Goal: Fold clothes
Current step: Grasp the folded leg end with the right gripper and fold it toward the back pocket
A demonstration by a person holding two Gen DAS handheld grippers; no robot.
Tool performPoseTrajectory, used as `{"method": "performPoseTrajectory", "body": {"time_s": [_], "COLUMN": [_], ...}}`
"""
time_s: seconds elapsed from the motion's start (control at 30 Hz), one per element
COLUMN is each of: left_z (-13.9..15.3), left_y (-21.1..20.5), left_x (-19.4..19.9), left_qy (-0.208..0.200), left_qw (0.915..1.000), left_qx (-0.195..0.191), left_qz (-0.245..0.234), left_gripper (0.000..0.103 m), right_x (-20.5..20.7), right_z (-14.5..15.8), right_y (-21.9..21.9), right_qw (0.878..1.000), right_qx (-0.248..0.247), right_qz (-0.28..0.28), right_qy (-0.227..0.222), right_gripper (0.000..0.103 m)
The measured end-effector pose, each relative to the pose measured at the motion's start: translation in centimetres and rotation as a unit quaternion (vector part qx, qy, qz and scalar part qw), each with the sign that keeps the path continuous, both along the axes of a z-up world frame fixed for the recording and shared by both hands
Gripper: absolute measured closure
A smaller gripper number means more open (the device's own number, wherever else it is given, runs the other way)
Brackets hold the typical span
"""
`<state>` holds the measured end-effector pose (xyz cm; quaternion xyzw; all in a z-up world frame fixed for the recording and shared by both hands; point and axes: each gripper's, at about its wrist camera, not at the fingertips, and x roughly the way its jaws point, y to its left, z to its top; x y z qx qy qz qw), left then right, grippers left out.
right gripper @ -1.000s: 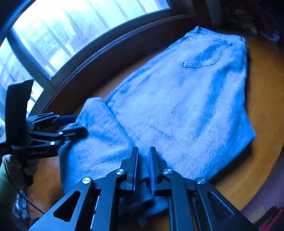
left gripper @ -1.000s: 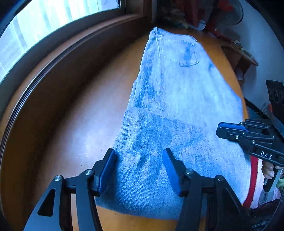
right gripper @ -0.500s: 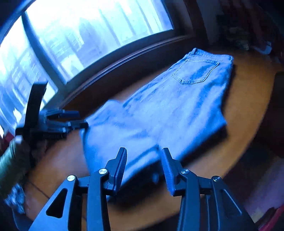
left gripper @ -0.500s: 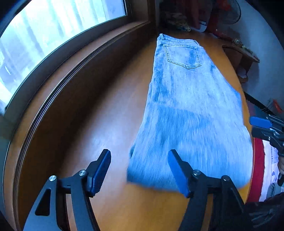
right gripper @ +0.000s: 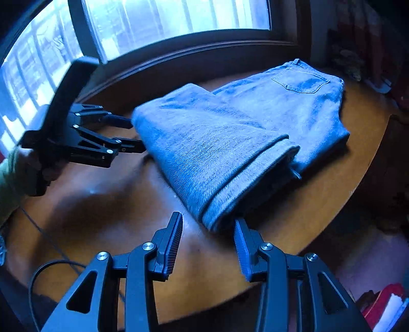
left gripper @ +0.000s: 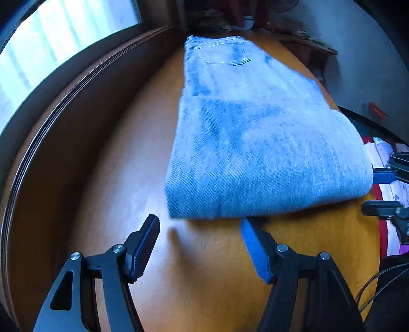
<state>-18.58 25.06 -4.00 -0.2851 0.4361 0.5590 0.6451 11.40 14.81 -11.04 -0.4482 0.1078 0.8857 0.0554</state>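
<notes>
Light blue jeans [left gripper: 255, 153] lie folded on the round wooden table [left gripper: 115, 178], the leg ends laid back over the upper part and the back pocket [left gripper: 225, 55] at the far end. My left gripper [left gripper: 199, 224] is open just short of the near folded edge, nothing between its fingers. In the right wrist view the jeans [right gripper: 217, 143] show the hem on top, and my right gripper [right gripper: 208, 221] stands open at the fold's near corner, holding nothing. The left gripper [right gripper: 135, 135] sits at the fold's left side, and the right gripper [left gripper: 388, 189] shows at the left view's right edge.
A curved window [right gripper: 166, 20] with a dark wooden sill [left gripper: 64, 102] runs along the table's far left side. Dark clutter [left gripper: 217, 20] sits beyond the waistband. Red and white cloth [left gripper: 383, 163] lies past the table's right edge. A black cable [right gripper: 46, 268] hangs at the near side.
The right gripper, shut on the jeans' leg end a second ago, has opened and let go. Both grippers have drawn back from the fabric toward the near edge; the fold stays in place.
</notes>
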Motion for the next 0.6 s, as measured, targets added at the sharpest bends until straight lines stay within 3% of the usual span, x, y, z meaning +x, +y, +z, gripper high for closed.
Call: {"method": "performPoseTrajectory", "body": {"time_s": [0.17, 0.23, 0.37, 0.5, 0.6], "left_z": [-0.4, -0.5, -0.1, 0.6, 0.8], "left_y": [0.6, 0.4, -1.1, -2.6, -3.7], "left_x": [0.4, 0.4, 1.8, 3.9, 5.6], "left_qy": [-0.014, -0.026, -0.033, -0.056, -0.082], "left_qw": [0.9995, 0.9992, 0.9981, 0.996, 0.9937], "left_qx": [0.011, 0.01, 0.017, 0.013, 0.001], "left_qz": [-0.024, -0.027, -0.049, -0.068, -0.076], "left_gripper": [0.041, 0.041, 0.045, 0.045, 0.045], "right_x": [-0.7, -0.5, 0.4, 3.2, 5.7], "right_z": [-0.8, -0.8, -0.3, 1.1, 1.9], "right_y": [-0.8, -0.7, -0.3, 0.7, 2.7], "right_qw": [1.0, 1.0, 0.999, 0.999, 0.998], "right_qx": [0.014, 0.021, 0.021, 0.029, -0.006], "right_qz": [-0.01, -0.016, -0.025, -0.033, -0.056], "right_qy": [-0.004, -0.003, -0.001, 0.006, 0.019], "right_gripper": [0.063, 0.073, 0.082, 0.083, 0.083]}}
